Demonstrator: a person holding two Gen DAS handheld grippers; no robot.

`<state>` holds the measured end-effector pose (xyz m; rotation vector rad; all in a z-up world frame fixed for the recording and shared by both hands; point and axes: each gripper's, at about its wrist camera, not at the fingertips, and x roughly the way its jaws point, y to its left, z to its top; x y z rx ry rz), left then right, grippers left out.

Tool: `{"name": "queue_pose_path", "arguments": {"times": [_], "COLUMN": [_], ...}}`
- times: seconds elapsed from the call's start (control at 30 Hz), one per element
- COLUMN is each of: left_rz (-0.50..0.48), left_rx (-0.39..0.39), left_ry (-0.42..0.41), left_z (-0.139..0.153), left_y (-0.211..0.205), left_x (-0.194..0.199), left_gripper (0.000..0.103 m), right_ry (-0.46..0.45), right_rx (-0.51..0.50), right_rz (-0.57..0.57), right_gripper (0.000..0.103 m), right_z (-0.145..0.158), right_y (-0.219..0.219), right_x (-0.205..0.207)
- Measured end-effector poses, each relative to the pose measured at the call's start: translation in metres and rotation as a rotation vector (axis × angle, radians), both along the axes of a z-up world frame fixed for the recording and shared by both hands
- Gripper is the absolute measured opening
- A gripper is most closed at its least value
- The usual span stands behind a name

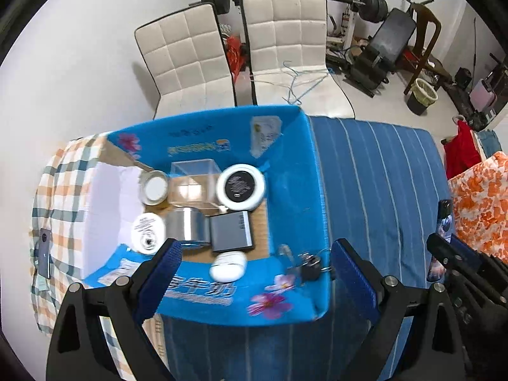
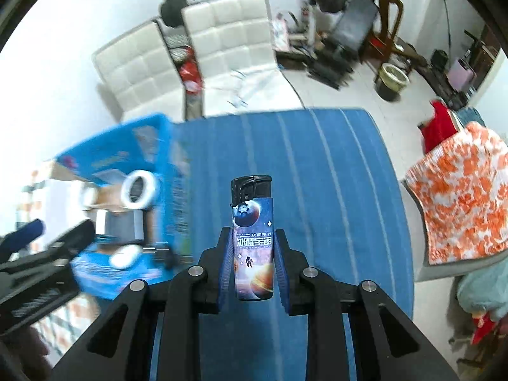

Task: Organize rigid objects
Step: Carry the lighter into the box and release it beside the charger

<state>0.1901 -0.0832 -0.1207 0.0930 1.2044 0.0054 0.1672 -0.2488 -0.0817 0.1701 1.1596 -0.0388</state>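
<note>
Right gripper (image 2: 253, 254) clamped on an upright lighter (image 2: 253, 241), black cap uppermost, space print facing the camera, jaws pressed against both its sides. Below, a blue striped cloth (image 2: 317, 174) over the table. Far left, a blurred blue box (image 2: 127, 155) holding a white round tin (image 2: 139, 189). Left gripper (image 2: 41, 254) at the left edge.

Two white chairs (image 1: 235, 54) stand beyond the blue striped cloth (image 1: 377, 190).
</note>
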Motion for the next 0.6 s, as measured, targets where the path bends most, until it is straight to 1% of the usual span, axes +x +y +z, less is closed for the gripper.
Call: {"name": "queue_pose_path", "arguments": {"times": [0.13, 0.2, 0.33, 0.4, 0.47, 0.6], "left_rz": [0.009, 0.014, 0.03, 0.04, 0.05, 0.077], "left_rx": [-0.013, -0.012, -0.029, -0.036, -0.041, -0.053], "left_ry": [-0.029, -0.052, -0.086, -0.08, -0.068, -0.028], "left_z": [0.023, 0.036, 0.057, 0.061, 0.058, 0.039], "left_y": [0.033, 0.052, 0.091, 0.112, 0.129, 0.16], "left_x": [-0.01, -0.014, -0.021, -0.021, -0.021, -0.019], "left_gripper": [0.096, 0.096, 0.096, 0.096, 0.096, 0.096], "right_ry": [-0.047, -0.059, -0.061, -0.049, -0.03, 0.034], "right_rx": [0.029, 0.044, 0.068, 0.084, 0.11, 0.182], "right_rz": [0.043, 0.066, 0.101, 0.113, 0.121, 0.135], "right_gripper": [0.027, 0.027, 0.027, 0.027, 0.027, 0.027], "right_z": [0.029, 0.039, 0.044, 0.041, 0.032, 0.001], "right_y": [0.044, 0.066, 0.102, 0.121, 0.136, 0.156], "right_x": [-0.01, -0.014, -0.014, -0.012, -0.005, 0.006]}}
